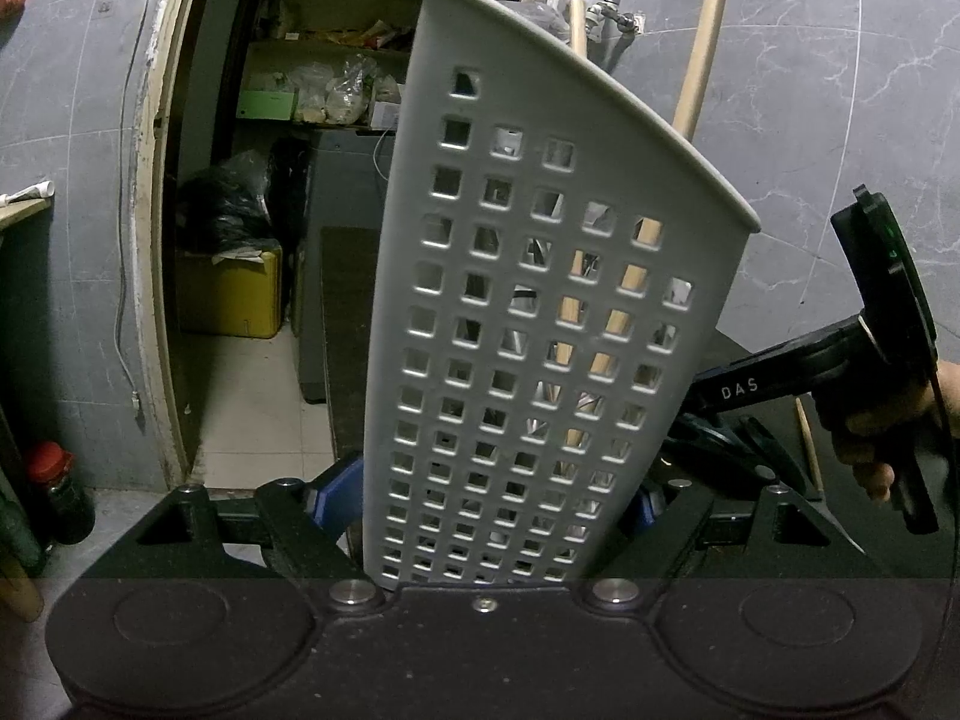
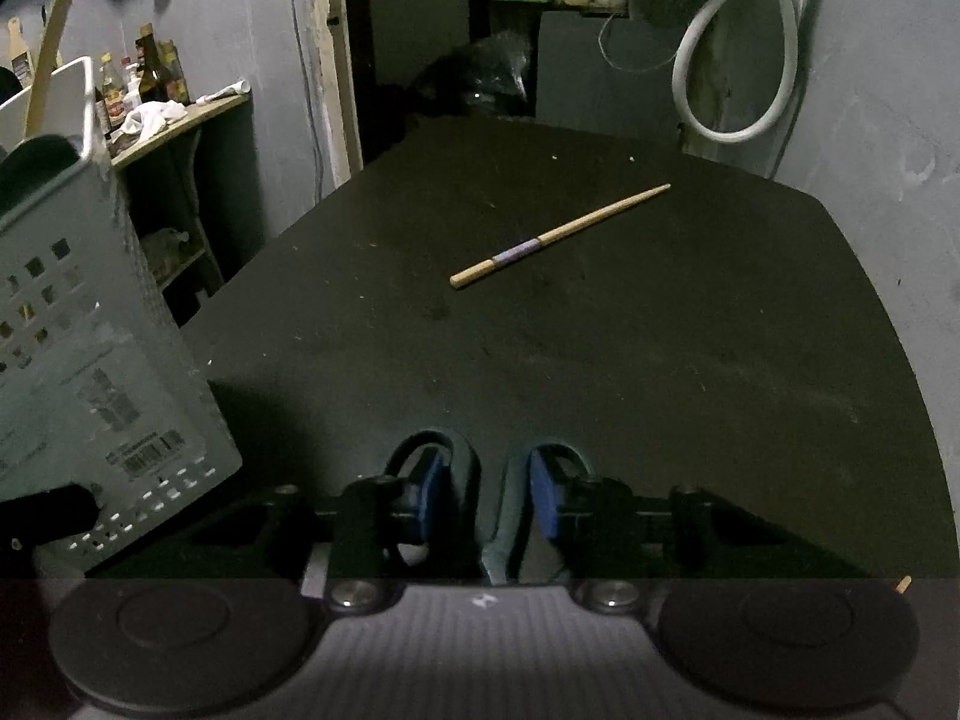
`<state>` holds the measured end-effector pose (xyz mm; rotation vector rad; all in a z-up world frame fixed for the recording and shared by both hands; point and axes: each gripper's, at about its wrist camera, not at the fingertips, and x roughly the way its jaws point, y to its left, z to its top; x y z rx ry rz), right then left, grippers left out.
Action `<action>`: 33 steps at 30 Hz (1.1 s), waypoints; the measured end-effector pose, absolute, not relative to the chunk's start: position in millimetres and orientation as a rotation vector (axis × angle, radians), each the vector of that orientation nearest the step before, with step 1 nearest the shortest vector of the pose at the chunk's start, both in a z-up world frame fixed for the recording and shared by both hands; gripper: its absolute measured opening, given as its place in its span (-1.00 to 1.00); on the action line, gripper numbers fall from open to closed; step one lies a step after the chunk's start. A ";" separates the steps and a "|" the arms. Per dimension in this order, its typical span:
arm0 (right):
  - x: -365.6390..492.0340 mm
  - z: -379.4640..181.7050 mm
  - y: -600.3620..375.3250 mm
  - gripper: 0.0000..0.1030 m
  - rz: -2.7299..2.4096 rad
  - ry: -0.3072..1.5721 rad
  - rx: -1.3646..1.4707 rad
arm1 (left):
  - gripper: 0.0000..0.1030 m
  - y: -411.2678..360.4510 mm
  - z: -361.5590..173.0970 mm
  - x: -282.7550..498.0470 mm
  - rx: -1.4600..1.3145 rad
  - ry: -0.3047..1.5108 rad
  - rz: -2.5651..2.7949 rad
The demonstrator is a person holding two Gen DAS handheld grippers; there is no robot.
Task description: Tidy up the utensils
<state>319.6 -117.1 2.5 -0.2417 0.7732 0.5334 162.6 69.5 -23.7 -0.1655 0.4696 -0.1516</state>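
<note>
My left gripper [image 1: 489, 504] is shut on a white perforated utensil holder [image 1: 528, 312] and holds it tilted. Wooden handles [image 1: 699, 60] stick out of its top, and metal utensils show through the holes. The holder also shows at the left of the right wrist view [image 2: 90, 348]. My right gripper [image 2: 489, 492] is open and empty, low over the dark table [image 2: 600, 360]. A wooden chopstick [image 2: 558, 235] with a purple band lies on the table ahead of it. The right gripper shows in the left wrist view [image 1: 750, 444], beside the holder, with another chopstick [image 1: 807, 444] near it.
A doorway [image 1: 252, 240] behind the table opens on shelves, bags and a yellow box. A side shelf [image 2: 174, 120] with bottles stands at the left. A grey hose [image 2: 738, 90] hangs on the wall at the back right. A tap [image 1: 609, 12] is on the tiled wall.
</note>
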 end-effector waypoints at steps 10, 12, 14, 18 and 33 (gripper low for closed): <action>316.2 3.3 -127.0 -0.36 0.569 0.746 -0.178 | 0.61 69.5 -23.9 164.3 -0.162 0.472 -0.151; 314.3 4.1 -127.1 -0.35 0.575 0.746 -0.190 | 0.61 69.7 -23.9 164.3 -0.162 0.472 -0.151; 310.8 7.1 -126.8 -0.36 0.580 0.734 -0.200 | 0.61 69.5 -23.8 165.0 -0.161 0.473 -0.151; 300.9 16.1 -131.1 -0.36 0.602 0.680 -0.182 | 0.61 69.1 -23.8 165.9 -0.161 0.473 -0.152; 252.9 40.3 -195.6 -0.36 0.652 0.265 0.135 | 0.61 69.1 -23.7 166.1 -0.161 0.473 -0.151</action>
